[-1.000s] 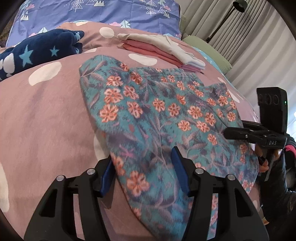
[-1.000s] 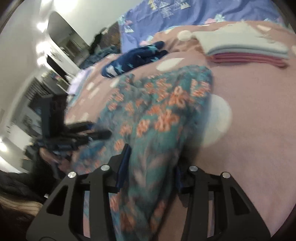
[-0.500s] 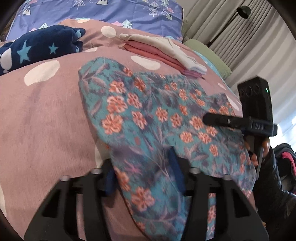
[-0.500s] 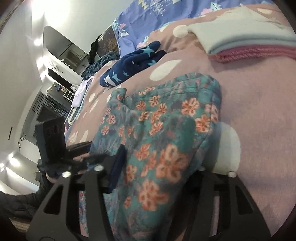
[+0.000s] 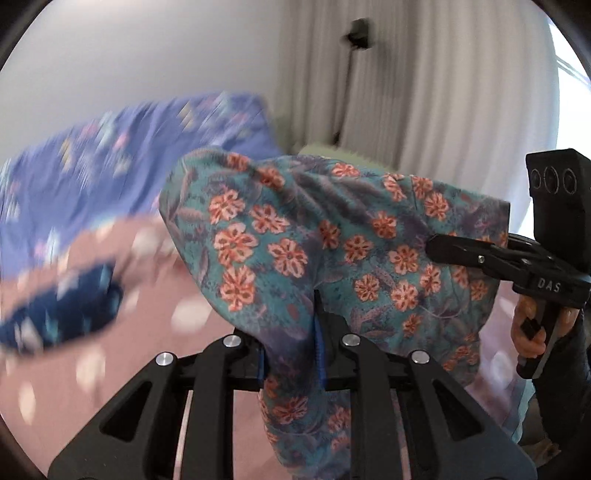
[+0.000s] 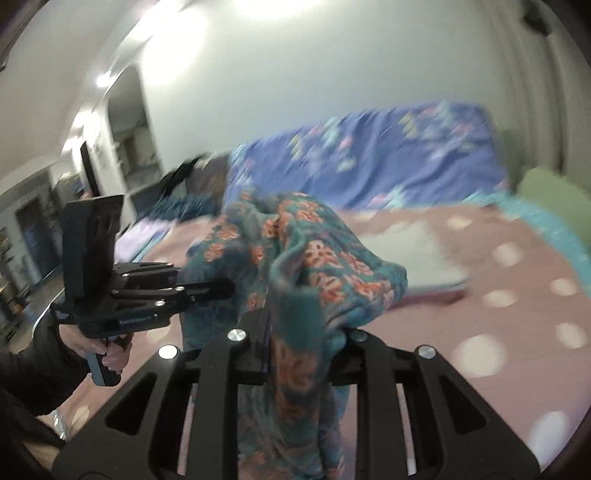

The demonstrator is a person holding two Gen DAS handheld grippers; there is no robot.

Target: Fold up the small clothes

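A small teal garment with orange flowers (image 5: 332,251) hangs in the air above the pink spotted bed cover (image 5: 92,354). My left gripper (image 5: 291,354) is shut on its near edge, and the cloth drapes down over the fingers. My right gripper (image 6: 303,332) is shut on another edge of the same garment (image 6: 306,258), which bunches over its fingers. Each gripper shows in the other's view, the right gripper (image 5: 480,258) at the right and the left gripper (image 6: 177,291) at the left. Both views are blurred.
A dark blue star-patterned cloth (image 5: 62,310) lies on the bed at left. A folded pale stack (image 6: 417,258) lies on the bed at right. Blue patterned bedding (image 6: 369,158) is behind. Curtains and a floor lamp (image 5: 358,33) stand beyond the bed.
Both grippers closed on the floral garment and lifted it off the bed. The garment lay flat before and now hangs bunched between them; both cameras tilted upward.
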